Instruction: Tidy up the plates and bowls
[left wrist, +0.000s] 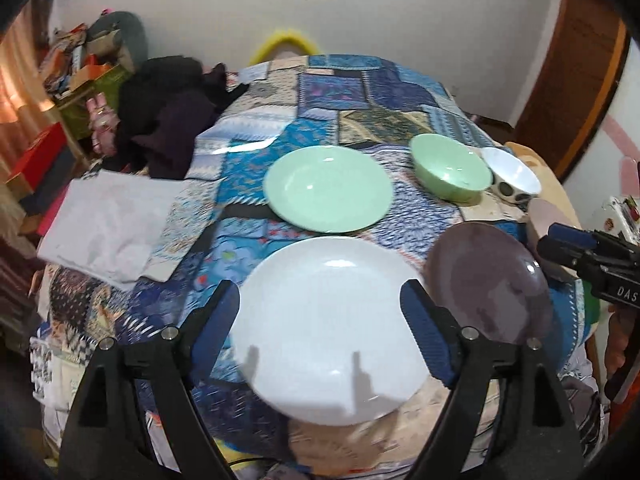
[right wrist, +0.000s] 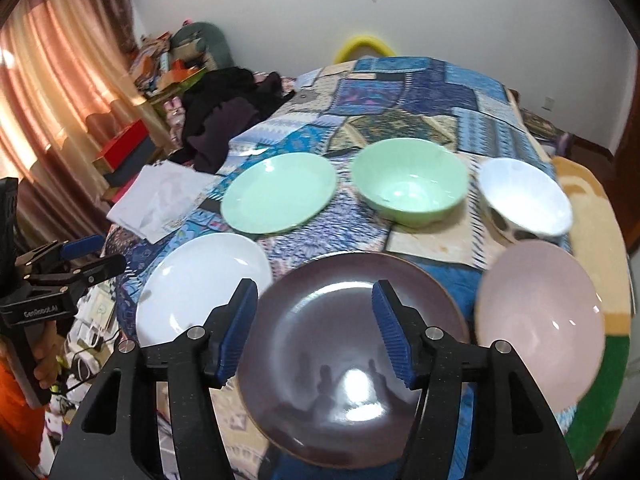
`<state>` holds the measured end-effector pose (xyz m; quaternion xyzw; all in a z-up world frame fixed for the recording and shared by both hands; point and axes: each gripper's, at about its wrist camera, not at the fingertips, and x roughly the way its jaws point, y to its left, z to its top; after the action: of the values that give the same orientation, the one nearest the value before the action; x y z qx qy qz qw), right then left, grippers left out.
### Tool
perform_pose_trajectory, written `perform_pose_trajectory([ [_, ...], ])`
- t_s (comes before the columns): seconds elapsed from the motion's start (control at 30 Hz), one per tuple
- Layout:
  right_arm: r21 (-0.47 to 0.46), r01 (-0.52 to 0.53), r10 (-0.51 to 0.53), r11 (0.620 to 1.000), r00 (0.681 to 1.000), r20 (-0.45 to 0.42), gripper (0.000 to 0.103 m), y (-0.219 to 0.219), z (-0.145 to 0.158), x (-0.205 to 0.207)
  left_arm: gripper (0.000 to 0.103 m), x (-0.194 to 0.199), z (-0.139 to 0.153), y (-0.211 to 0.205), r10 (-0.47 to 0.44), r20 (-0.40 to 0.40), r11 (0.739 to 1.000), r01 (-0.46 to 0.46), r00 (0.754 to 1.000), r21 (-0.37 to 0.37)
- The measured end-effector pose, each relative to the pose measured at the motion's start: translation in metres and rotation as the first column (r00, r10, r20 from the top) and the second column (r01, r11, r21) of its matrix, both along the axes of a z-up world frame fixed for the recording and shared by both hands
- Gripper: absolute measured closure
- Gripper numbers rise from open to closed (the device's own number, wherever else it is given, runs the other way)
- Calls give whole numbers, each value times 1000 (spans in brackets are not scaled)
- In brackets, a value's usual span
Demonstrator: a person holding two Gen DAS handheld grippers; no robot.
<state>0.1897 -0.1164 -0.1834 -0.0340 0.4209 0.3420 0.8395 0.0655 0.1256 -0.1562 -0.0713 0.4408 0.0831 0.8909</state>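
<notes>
Probably a home bedroom: patchwork quilt [right wrist: 400,92], curtains [right wrist: 60,100], piled clothes [right wrist: 228,116]

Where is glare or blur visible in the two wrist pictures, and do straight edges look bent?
Right wrist view: strong glare on the dark plate; the pink bowl is blurred. Left wrist view: the white plate shows soft finger shadows and a smeared near rim. Both views: fisheye bends the table edge.
</notes>
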Motion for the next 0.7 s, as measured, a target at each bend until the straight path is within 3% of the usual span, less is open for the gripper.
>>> perform_pose_trajectory([
  [0.33,-59,-115,112,992,992,-50,47,60,-24,13,20,-21,-36,45,119,-79,991,-122,990,-44],
  [0.7,-132,-236,217,963,966,-140,47,105,-55,36,22,-29,-68,55,129,-167,983,-148,978,-106],
])
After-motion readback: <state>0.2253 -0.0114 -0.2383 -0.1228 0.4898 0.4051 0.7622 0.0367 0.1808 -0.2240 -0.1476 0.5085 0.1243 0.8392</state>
